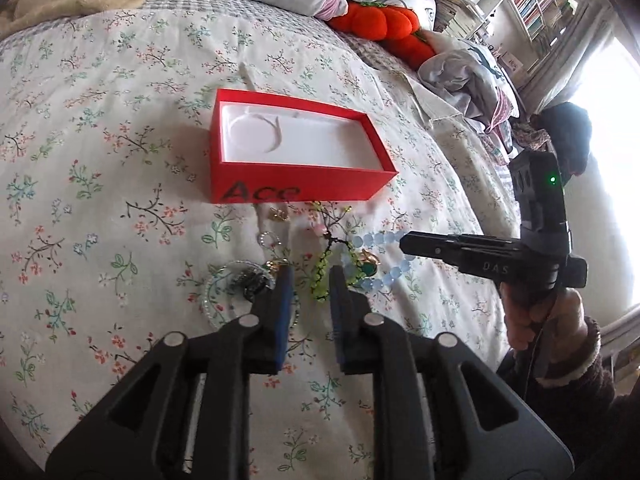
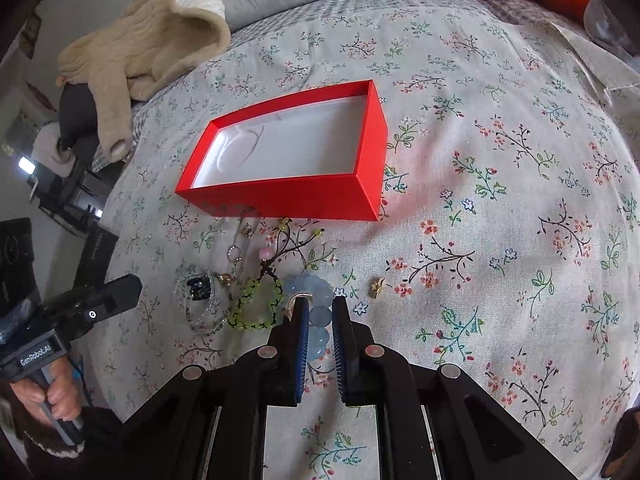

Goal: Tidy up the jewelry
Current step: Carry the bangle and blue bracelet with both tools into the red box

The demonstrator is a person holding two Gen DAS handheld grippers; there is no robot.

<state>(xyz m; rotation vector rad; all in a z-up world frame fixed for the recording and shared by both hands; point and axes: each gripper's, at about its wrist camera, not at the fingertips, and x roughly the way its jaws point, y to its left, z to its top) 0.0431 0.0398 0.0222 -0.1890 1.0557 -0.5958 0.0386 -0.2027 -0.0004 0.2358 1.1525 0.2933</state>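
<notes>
A red open box [image 1: 296, 184] with a white lining lies on the floral bedspread; it also shows in the right wrist view [image 2: 304, 196]. Jewelry lies in a heap in front of it: a pale blue bead bracelet [image 2: 316, 292], a green bead bracelet [image 2: 256, 304], a clear bead bracelet [image 2: 200, 312] with a dark piece inside, small gold pieces. My right gripper [image 2: 320, 312] straddles the blue bracelet, jaws narrowly apart. My left gripper [image 1: 310, 280] is open and empty just above the green bracelet [image 1: 322, 276]. The right gripper [image 1: 408, 242] shows from the side there.
A gold earring [image 2: 377, 286] lies apart to the right of the heap. A beige fleece garment [image 2: 152, 36] lies at the far left, pillows and an orange plush [image 1: 384, 20] at the bed's head, crumpled clothes [image 1: 468, 76] at right.
</notes>
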